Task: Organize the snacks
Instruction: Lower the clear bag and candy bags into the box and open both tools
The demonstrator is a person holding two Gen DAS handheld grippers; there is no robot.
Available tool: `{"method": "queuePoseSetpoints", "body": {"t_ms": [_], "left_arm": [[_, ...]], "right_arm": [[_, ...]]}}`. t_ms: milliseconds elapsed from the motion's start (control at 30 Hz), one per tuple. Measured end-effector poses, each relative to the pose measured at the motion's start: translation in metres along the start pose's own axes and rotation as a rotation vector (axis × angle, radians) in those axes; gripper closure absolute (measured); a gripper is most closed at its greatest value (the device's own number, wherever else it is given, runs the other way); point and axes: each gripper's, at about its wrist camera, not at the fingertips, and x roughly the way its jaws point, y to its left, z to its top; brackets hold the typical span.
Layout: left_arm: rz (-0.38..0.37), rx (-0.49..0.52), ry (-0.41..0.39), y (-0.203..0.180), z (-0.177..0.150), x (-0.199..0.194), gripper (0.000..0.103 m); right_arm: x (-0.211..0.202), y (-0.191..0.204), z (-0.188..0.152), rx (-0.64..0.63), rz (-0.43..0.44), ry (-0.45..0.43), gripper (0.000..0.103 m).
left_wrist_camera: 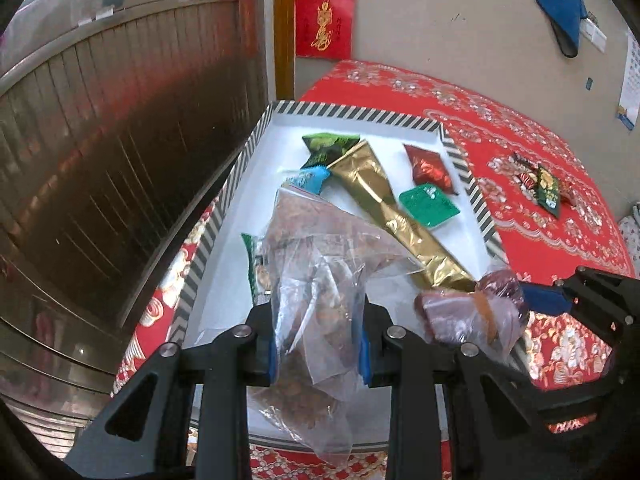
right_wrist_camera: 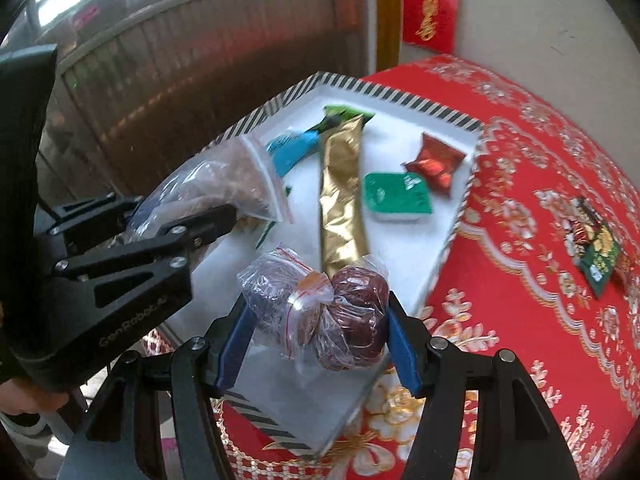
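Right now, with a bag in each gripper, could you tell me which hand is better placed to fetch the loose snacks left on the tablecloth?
Probably the right. The right gripper is nearer the loose snacks on the tablecloth, while the left gripper hangs over the tray's other side. Its bag of dark red fruit must go down first.

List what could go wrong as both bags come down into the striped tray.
1. The left tongs pinch only thin plastic of the clear zip bag; it could slip out or tear.
2. The tray is already crowded: either bag may land on the gold packet or the green tub.
3. The right tongs hold the banded bag of dark snacks near the tray's edge; released there, it could fall outside.
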Motion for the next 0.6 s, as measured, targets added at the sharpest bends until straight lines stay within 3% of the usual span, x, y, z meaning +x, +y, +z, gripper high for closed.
{"method": "queuePoseSetpoints", "body": {"t_ms": [333,400,467,600], "left_arm": [[0.034,0.01,-0.008,-0.003,-0.006,0.009,0.067],[0.037,0.006,-0.002,-0.004,-0.007,0.012,0.058],[0.036,-0.002,-0.001,-0.004,-0.007,0.013,0.042],[0.049,-0.001,-0.035,-0.007,-0.005,0.006,0.025]], "right_arm": [[0.002,0.003,-0.008,-0.014,0.014,0.012,0.039],[0.0,0.002,-0.008,-0.021,0.001,0.008,0.035],[-0.004,0.0,-0.009,-0.019,0.0,-0.003,0.033],[-0.017,-0.006,-0.013,-0.021,0.006,-0.034,0.033]]}}
